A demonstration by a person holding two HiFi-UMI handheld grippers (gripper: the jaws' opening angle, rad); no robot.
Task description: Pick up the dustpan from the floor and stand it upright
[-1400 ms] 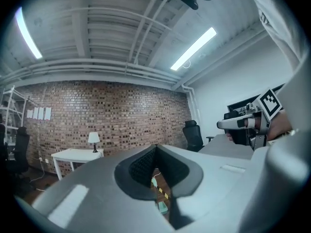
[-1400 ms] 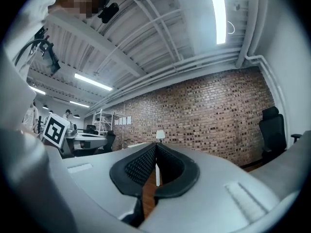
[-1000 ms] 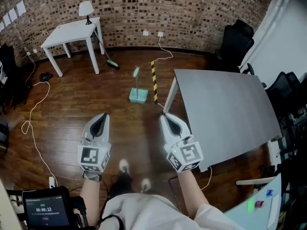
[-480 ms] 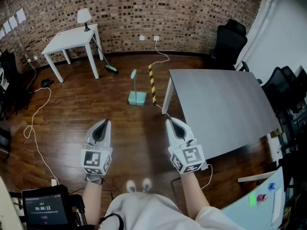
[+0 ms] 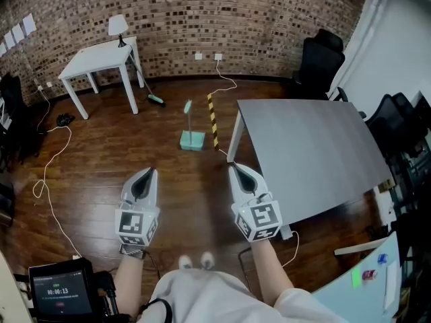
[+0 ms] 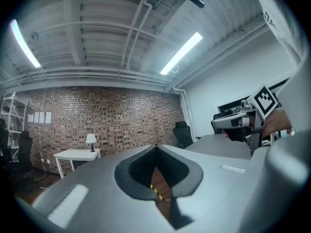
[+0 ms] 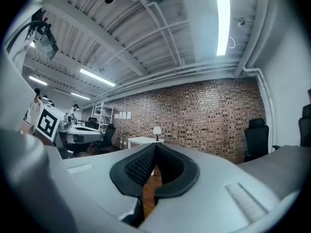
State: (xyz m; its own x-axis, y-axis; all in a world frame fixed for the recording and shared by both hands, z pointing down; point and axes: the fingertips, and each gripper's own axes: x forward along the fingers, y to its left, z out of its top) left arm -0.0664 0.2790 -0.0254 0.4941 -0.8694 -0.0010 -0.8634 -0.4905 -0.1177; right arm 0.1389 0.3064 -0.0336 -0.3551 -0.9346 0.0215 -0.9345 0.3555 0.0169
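In the head view a teal dustpan (image 5: 192, 140) rests on the wooden floor, well ahead of me. Its long handle (image 5: 189, 113) rises from it, leaning slightly. Both grippers hang level in front of my body, far short of it. My left gripper (image 5: 143, 175) is shut with nothing in it, and in the left gripper view (image 6: 155, 147) its jaws meet. My right gripper (image 5: 237, 171) is shut and empty too, its pads together in the right gripper view (image 7: 154, 147). Neither gripper view shows the dustpan.
A grey table (image 5: 316, 153) stands to the right, its corner close to my right gripper. Beside the dustpan lies a yellow-black strip (image 5: 214, 120). Farther back stand a white table (image 5: 94, 54) with a lamp (image 5: 118, 24) and a leaning broom (image 5: 155, 99). Cables (image 5: 47, 173) trail on the left, black chairs (image 5: 322, 62) at the right.
My feet have come together under me after a step. Both grippers drifted a little with me and stayed shut. The dustpan has not moved.
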